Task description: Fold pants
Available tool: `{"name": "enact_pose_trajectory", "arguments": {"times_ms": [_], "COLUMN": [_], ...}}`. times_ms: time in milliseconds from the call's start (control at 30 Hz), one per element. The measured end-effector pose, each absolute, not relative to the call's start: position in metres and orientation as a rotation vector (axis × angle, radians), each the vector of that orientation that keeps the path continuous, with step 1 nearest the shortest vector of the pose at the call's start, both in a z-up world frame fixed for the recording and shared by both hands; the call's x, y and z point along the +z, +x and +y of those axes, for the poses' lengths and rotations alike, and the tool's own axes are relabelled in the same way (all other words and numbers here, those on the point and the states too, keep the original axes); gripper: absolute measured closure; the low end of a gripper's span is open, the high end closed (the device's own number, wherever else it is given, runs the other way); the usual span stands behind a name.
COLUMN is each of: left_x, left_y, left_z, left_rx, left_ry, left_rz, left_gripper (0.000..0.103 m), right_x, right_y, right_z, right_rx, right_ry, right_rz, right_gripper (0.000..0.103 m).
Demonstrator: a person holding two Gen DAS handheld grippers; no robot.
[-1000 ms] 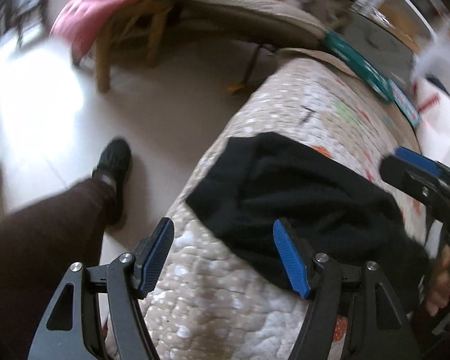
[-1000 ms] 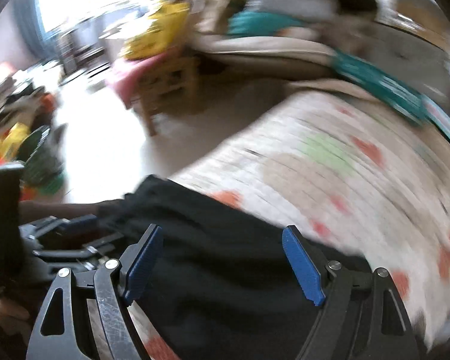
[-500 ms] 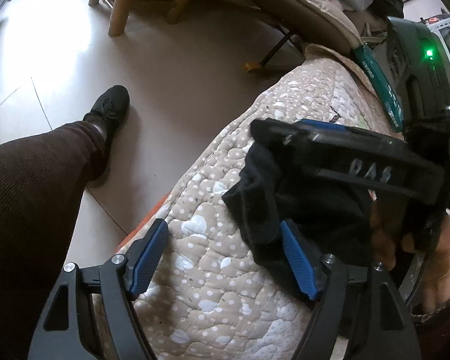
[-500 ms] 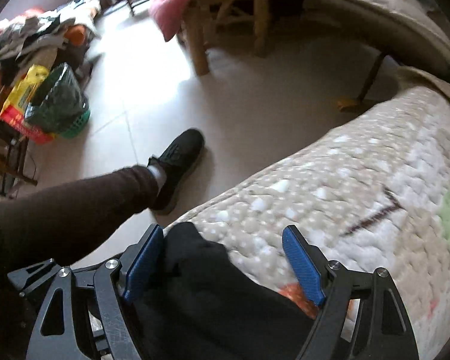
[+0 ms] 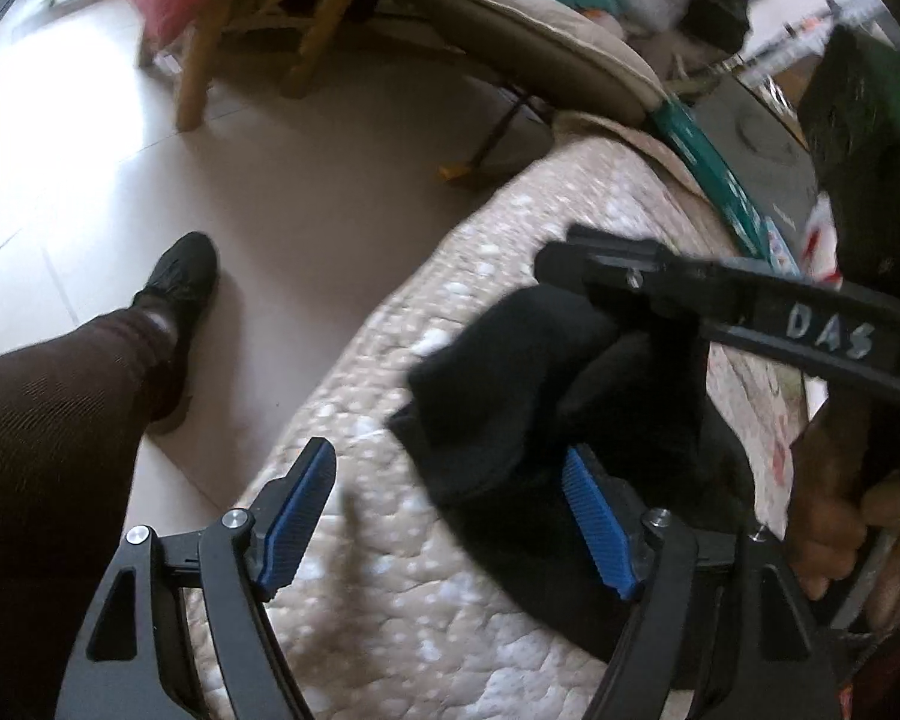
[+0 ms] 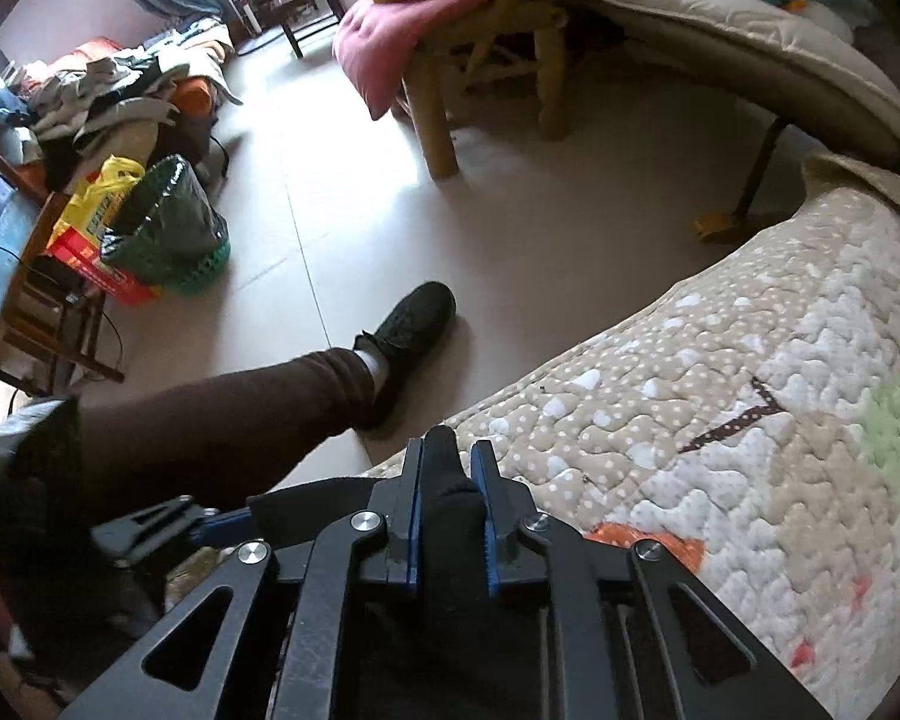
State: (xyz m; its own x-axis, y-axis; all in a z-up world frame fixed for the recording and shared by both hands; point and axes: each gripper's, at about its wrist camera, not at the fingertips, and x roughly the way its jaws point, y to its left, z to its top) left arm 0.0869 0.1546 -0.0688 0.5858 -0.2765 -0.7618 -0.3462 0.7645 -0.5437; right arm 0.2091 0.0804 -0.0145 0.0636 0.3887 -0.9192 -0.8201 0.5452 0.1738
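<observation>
Black pants (image 5: pixel 510 396) lie bunched on a beige quilted bed cover (image 5: pixel 390 600) near its left edge. My right gripper (image 6: pixel 447 450) points steeply down at that edge, its jaws closing with the blue pads pinching a fold of the pants (image 6: pixel 450 504) that sticks up between them. In the left wrist view its black fingers (image 5: pixel 594 264) reach in from the right over the cloth. My left gripper (image 5: pixel 447 462) hangs open just in front of the pants. Its right pad (image 5: pixel 594 522) lies against the cloth's edge, while its left pad (image 5: pixel 300 510) is over bare quilt.
The person's leg (image 6: pixel 240 420) and black shoe (image 6: pixel 414 324) stand on the tiled floor beside the bed edge (image 6: pixel 570 360). Farther off are a wooden chair (image 6: pixel 486 60) with a pink cushion, a green basket (image 6: pixel 174 228), piled clothes and a padded lounger (image 5: pixel 540 36).
The right gripper swung left and down to the pants' edge, then its wide-open jaws closed on a fold of the cloth. The left gripper stayed in place, open.
</observation>
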Motion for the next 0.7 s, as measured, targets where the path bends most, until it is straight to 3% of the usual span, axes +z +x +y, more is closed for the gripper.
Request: {"name": "enact_pose_trajectory", "arguments": {"times_ms": [100,133,167,233,267,500,700], "left_x": [-0.071,-0.071,-0.071,-0.067,-0.067,-0.037,-0.007], "left_y": [0.095,0.096,0.097,0.097,0.096,0.086,0.093], "left_z": [0.142,0.138,0.135,0.133,0.134,0.125,0.07], "left_rx": [-0.001,-0.029,-0.051,-0.082,-0.107,-0.158,-0.252], "left_ry": [-0.684,-0.669,-0.658,-0.649,-0.671,-0.664,-0.605], "left_rz": [0.995,1.003,1.008,1.007,1.007,0.968,0.97], "left_gripper": [0.028,0.035,0.058,0.074,0.087,0.089,0.089], "right_x": [-0.01,-0.009,-0.009,-0.008,-0.005,0.015,0.046], "right_y": [0.206,0.204,0.202,0.199,0.197,0.19,0.189], "right_z": [0.08,0.081,0.081,0.08,0.079,0.057,0.009], "right_rx": [0.961,0.963,0.964,0.964,0.962,0.95,0.905], "right_ry": [-0.458,-0.456,-0.455,-0.449,-0.447,-0.411,-0.342], "right_rz": [1.174,1.172,1.17,1.166,1.164,1.13,1.077], "right_gripper": [0.087,0.087,0.087,0.087,0.087,0.087,0.087]}}
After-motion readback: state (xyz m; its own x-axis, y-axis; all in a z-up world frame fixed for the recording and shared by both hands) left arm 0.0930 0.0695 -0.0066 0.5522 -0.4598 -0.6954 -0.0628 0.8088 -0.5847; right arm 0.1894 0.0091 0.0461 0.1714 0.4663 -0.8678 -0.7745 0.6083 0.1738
